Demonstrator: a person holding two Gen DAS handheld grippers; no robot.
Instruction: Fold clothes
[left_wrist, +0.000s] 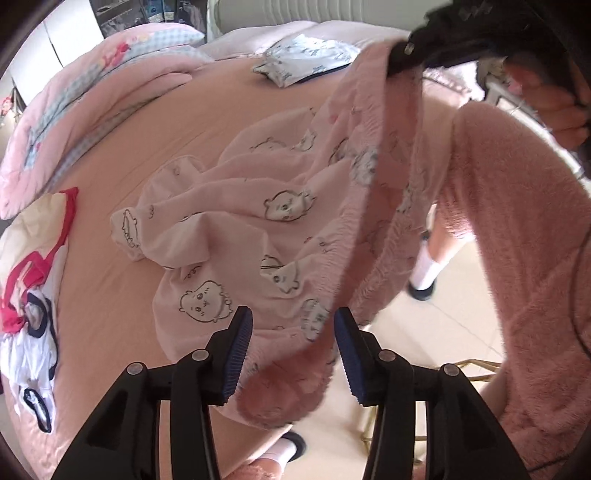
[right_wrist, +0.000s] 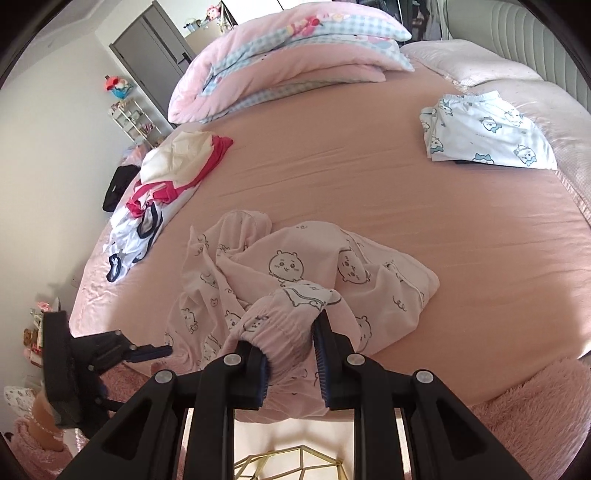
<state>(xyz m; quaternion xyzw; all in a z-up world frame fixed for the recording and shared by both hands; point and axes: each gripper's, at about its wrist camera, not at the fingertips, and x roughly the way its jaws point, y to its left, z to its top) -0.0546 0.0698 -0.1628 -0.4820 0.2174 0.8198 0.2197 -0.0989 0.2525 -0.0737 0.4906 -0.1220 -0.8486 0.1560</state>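
At the bottom of the right wrist view our right gripper (right_wrist: 290, 354) is pinching the elastic waistband of the pink cartoon-print pajama pants (right_wrist: 295, 266), which lie crumpled mid-frame on the pink bedsheet (right_wrist: 369, 177). Our left gripper (left_wrist: 293, 354) sits spread wide at the bottom of its view, nothing between the pads, pants hem draped just beyond. Farther back we've got a messy red-and-white clothes pile (right_wrist: 162, 184) at left, a folded blue-print garment (right_wrist: 487, 133) upper right and a folded quilt (right_wrist: 288, 62) up top.

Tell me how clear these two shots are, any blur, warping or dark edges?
Left wrist view: strong fisheye bulge, black vignette corners, the right gripper soft at top, open left gripper sharp. Right wrist view: same curved bed, even daylight, pink pajama pants crisp, window glare upper right.
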